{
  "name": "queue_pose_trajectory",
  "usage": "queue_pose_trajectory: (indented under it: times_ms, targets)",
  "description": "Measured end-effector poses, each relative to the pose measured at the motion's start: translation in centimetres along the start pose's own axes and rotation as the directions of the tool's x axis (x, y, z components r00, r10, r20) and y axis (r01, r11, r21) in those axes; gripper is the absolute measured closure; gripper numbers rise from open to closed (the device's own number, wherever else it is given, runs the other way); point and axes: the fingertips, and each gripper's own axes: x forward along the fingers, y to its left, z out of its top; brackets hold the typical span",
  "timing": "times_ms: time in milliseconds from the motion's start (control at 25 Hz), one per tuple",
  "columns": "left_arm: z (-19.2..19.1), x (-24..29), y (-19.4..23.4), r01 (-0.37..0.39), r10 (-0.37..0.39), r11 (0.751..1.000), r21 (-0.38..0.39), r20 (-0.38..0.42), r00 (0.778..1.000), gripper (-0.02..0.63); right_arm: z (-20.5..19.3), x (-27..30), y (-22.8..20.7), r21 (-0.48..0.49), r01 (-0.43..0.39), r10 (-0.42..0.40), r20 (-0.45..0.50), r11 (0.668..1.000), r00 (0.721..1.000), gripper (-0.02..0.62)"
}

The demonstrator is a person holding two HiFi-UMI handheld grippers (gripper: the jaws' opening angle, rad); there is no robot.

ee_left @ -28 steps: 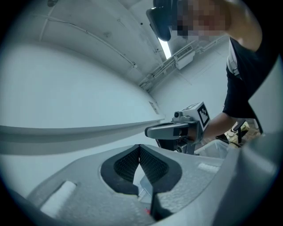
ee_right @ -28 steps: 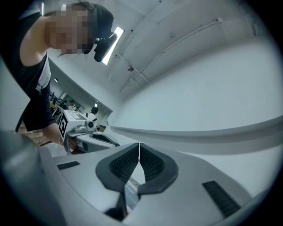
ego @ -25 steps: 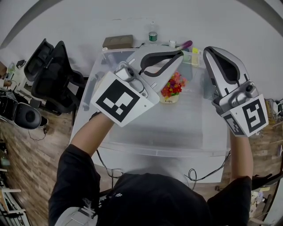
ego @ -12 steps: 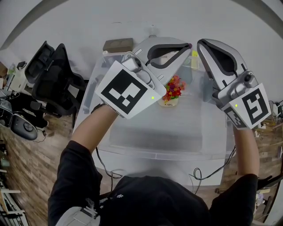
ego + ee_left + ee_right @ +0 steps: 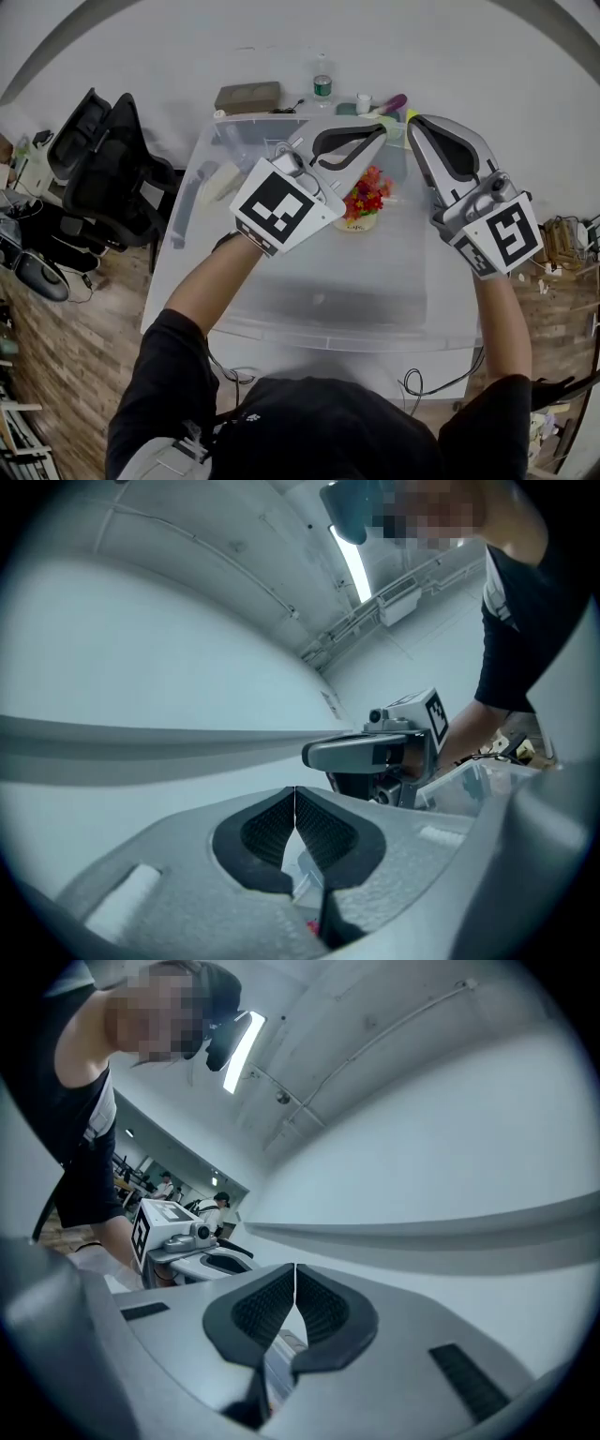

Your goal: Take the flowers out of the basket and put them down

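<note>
Head view looks down on my left gripper [image 5: 380, 131] and right gripper [image 5: 415, 124], both held above the surface [image 5: 328, 281]. Each pair of fingers [image 5: 267, 832] is pressed together on nothing. Between the two grippers the flowers [image 5: 367, 194] stand in their basket [image 5: 359, 221] mid-surface. A bottle [image 5: 322, 87] stands at the far edge.

We see a white table [image 5: 356, 361] that stands up against a plain pale wall [image 5: 281, 37]. The floor [image 5: 75, 356] is brown wood. A black chair [image 5: 112, 159] stands left of the table. Wires [image 5: 422, 380] hang near its front edge. A long bright lamp [image 5: 354, 560] shines on the ceiling [image 5: 234, 536].
</note>
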Motion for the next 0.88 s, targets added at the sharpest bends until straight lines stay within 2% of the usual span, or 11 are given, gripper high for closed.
queue_pose_trajectory:
  times_ms: [160,280,520,680,880]
  targets:
    - [-3.0,0.0,0.4,-0.011,0.01,0.999,-0.053,-0.022,1.0,0.601,-2.7,-0.2,-0.4,0.071,0.028,-0.028,0.003,0.997,1.0,0.581]
    - [-5.4,0.1,0.4,-0.008,0.004,0.997,-0.079,-0.055,0.998,0.601,-5.6,0.1,-0.4,0.104,0.036,-0.033,-0.03,0.994,0.999,0.581]
    - [-9.8,-0.4,0.2,-0.023,0.011,0.995,-0.092,-0.129,0.992,0.601,-11.6,0.0,-0.1,0.194,0.042,-0.021,-0.106,0.98,0.994,0.581]
    - [-12.1,-0.8,-0.8,-0.004,-0.008,0.997,-0.071,-0.166,0.986,0.601,-15.0,-0.7,0.2,0.207,0.063,-0.025,-0.183,0.976,0.983,0.578]
    - [-15.1,-1.4,-1.3,0.017,-0.033,0.997,-0.076,-0.214,0.976,0.601,-18.0,-0.8,0.9,0.262,0.067,-0.005,-0.228,0.963,0.974,0.478]
